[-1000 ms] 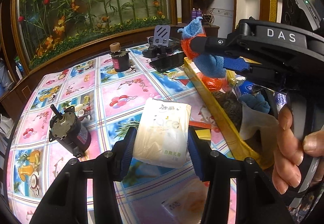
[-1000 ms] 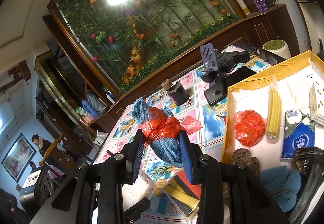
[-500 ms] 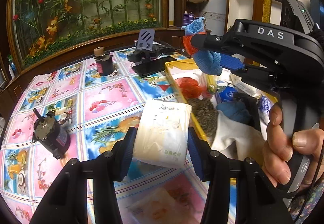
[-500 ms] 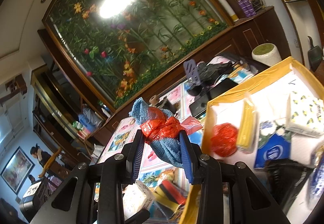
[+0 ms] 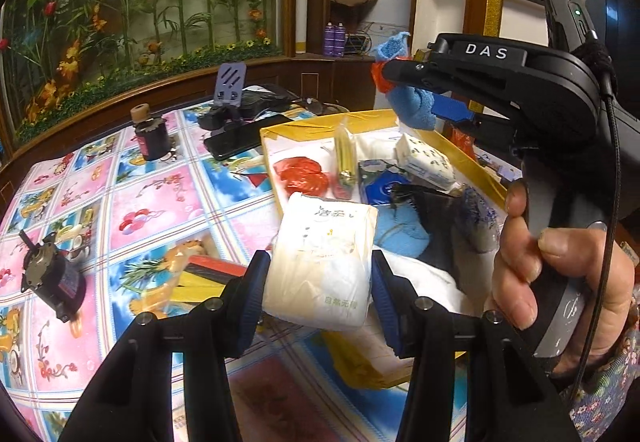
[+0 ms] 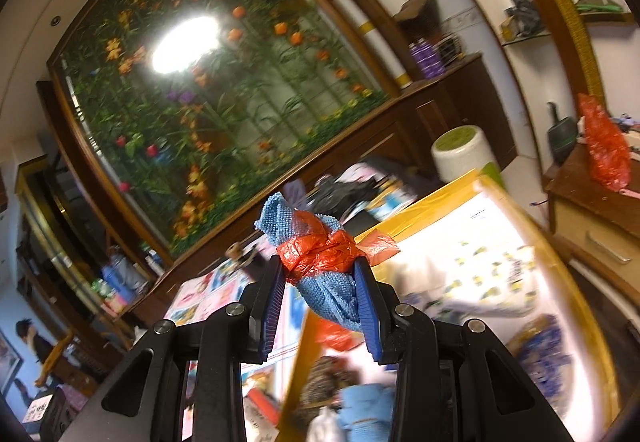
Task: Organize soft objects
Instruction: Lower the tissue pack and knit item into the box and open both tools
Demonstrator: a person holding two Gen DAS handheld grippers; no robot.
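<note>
White plastic-wrapped tissue pack [image 5: 320, 262] pinched at its 2 long sides between the blue pads of the left gripper [image 5: 320, 282], held above the near edge of the yellow box [image 5: 320, 122]. Long axis running away from the camera, printed end toward the box. Probably light and squashy, with a slippery film; best held across the middle of the sides, as now, without crushing. Further off in the same view, right gripper [image 5: 400, 82] clamped on the blue cloth bundle [image 5: 416, 106], high over the far part of the box, which already holds red bags, a yellow stick pack and another blue cloth. Black motor [image 5: 52, 278] and dark spool [image 5: 154, 136] standing apart on the patterned tablecloth [image 5: 160, 202].

From the right wrist: blue terry cloth bundle [image 6: 320, 270] tied with a red plastic strip [image 6: 320, 254], squeezed just under that tie by the 2 pads. Long axis roughly upright, leaning left, loose tip upward. Soft, light, likely compressible, unlikely to slip thanks to the nap. Box below blurred.
</note>
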